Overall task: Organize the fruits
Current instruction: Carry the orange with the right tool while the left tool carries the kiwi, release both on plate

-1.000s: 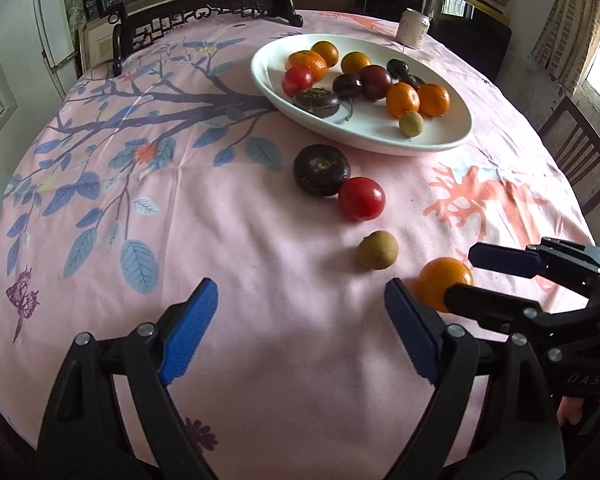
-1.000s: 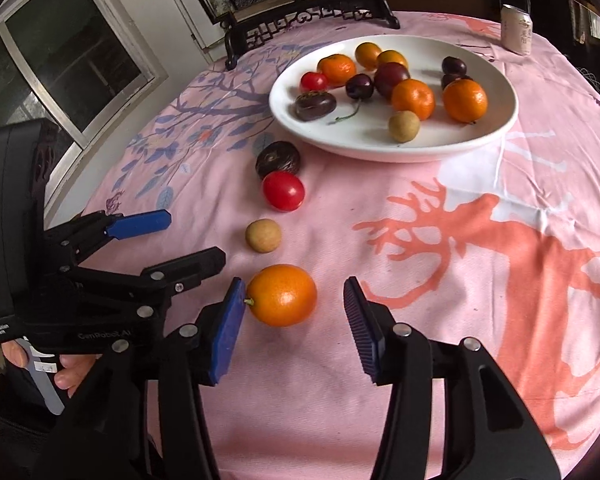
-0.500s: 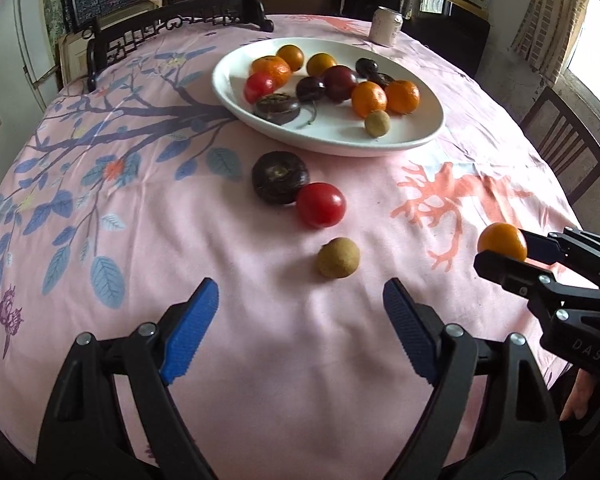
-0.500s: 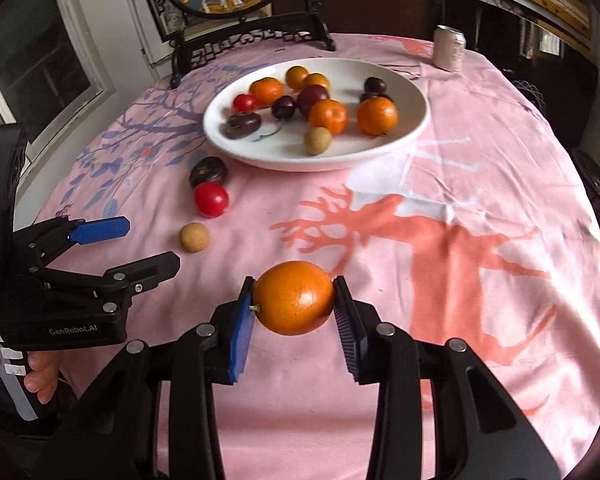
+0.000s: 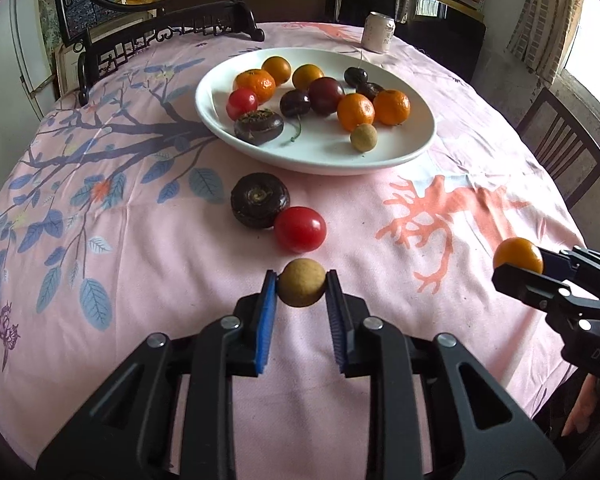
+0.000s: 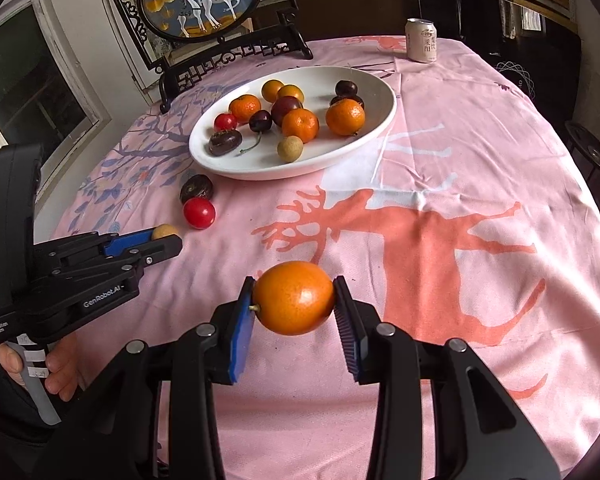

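**Near the table's front edge, both grippers loaded for the plate**

Near the front of the pink tablecloth [image 5: 148, 264] we hold one fruit in each tool. Our left gripper [image 5: 301, 285] is clamped on the small tan fruit [image 5: 301, 282], its blue pads pressing on both sides, with the fruit at the very tips. Our right gripper [image 6: 294, 300] is closed on the orange fruit [image 6: 293, 297], gripped across its width and, to judge by the cloth showing beneath it, lifted clear.

The white plate [image 6: 374, 120] sits farther back, already carrying most of the fruit. Two pieces are left on the cloth just in front of it: the dark round fruit [image 5: 260, 205] and the red tomato [image 5: 300, 229], touching each other.

To do this step well, we judge that we should keep both grips firm, since round fruit at the fingertips can roll out. We should lift high enough to clear the plate's near rim, and pass over the tomato and dark fruit rather than nudge them. The bare stretch at the plate's near side looks the safest landing spot. We lower, then release gently so nothing rolls.
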A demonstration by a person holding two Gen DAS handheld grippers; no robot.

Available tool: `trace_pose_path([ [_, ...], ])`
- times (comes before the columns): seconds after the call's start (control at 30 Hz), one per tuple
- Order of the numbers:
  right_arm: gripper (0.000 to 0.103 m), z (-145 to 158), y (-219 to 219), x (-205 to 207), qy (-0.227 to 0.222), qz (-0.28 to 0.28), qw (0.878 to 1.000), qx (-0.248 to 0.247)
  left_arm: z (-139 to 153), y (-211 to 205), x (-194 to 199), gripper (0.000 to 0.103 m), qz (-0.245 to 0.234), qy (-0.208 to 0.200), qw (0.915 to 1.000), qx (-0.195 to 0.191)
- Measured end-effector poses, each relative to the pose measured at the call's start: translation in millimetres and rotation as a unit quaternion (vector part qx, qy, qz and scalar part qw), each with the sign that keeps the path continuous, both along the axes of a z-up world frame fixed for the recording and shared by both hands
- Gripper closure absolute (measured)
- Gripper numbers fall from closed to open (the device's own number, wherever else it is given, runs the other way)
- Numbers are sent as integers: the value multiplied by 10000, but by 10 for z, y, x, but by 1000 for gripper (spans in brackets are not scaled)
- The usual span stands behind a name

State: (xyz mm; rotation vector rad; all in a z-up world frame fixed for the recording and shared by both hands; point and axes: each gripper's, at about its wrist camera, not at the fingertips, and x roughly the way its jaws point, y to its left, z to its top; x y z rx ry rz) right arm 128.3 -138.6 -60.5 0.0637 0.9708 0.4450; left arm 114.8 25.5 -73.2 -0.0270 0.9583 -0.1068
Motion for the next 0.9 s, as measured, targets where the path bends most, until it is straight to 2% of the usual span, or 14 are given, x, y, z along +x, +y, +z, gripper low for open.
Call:
trace_pose_path([
  [0.27, 64, 3, 55, 75, 4, 24, 10000, 17, 272, 74, -87, 78, -52, -204, 9997, -128],
  [0.43, 64, 88, 83, 216, -72, 67, 9999, 22, 440, 95, 92, 78, -62, -304, 9995, 56],
  [0.53, 64, 213, 141, 419, -253, 108, 9996, -72, 531, 133, 385, 78, -1, -263, 9996, 45],
  [0.67, 64, 318, 281, 885, -345, 177, 9991, -198, 591, 172, 992, 78, 18, -66, 9999, -122],
  [0.77, 64, 307, 408, 1308, -355, 116, 9985, -399, 584, 125, 1498, 78, 88, 40, 10000, 14],
  [0.9, 64, 197, 534, 1772, -375, 117, 9978, -543, 432, 85, 2025, 78, 256, 284, 9992, 106],
])
